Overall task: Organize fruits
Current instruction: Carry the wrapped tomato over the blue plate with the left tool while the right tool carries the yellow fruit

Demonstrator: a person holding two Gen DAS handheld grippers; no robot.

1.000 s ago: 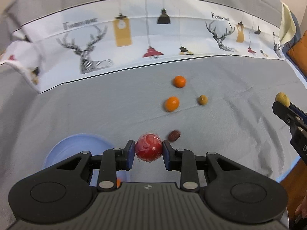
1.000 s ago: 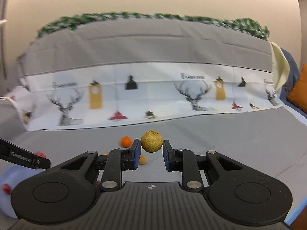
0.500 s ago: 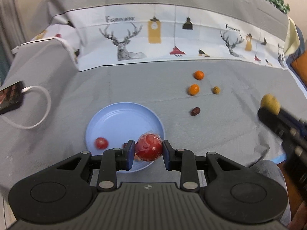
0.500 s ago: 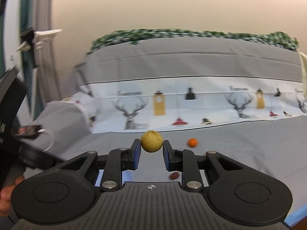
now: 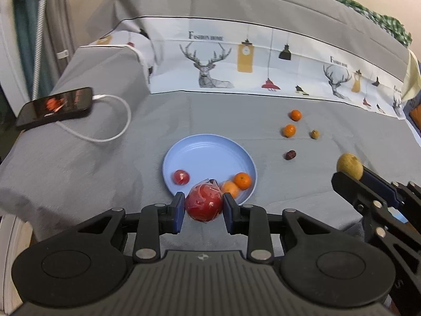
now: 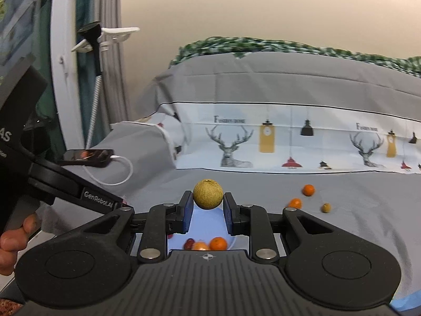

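My left gripper [image 5: 202, 206] is shut on a red fruit in clear wrap [image 5: 203, 202], held just above the near rim of a blue plate [image 5: 200, 155]. On the plate lie a small red fruit [image 5: 181, 177] and two oranges [image 5: 242, 180]. My right gripper [image 6: 207, 200] is shut on a tan round fruit [image 6: 208, 193], also seen in the left wrist view [image 5: 350, 166] at the right. Below it the plate [image 6: 200, 220] shows between the fingers. On the grey sheet to the right lie two oranges [image 5: 289, 131], a small brown-green fruit [image 5: 315, 134] and a dark red one [image 5: 290, 154].
A phone [image 5: 56, 106] with a white cable [image 5: 115, 129] rests on a grey covered block at the left. A deer-print cloth [image 5: 250, 65] runs along the back. A person's hand [image 6: 10, 239] holds the left gripper's handle.
Both grippers have swung left and up with their fruits. The plate has come into full view under the left gripper, and the phone now shows at the left.
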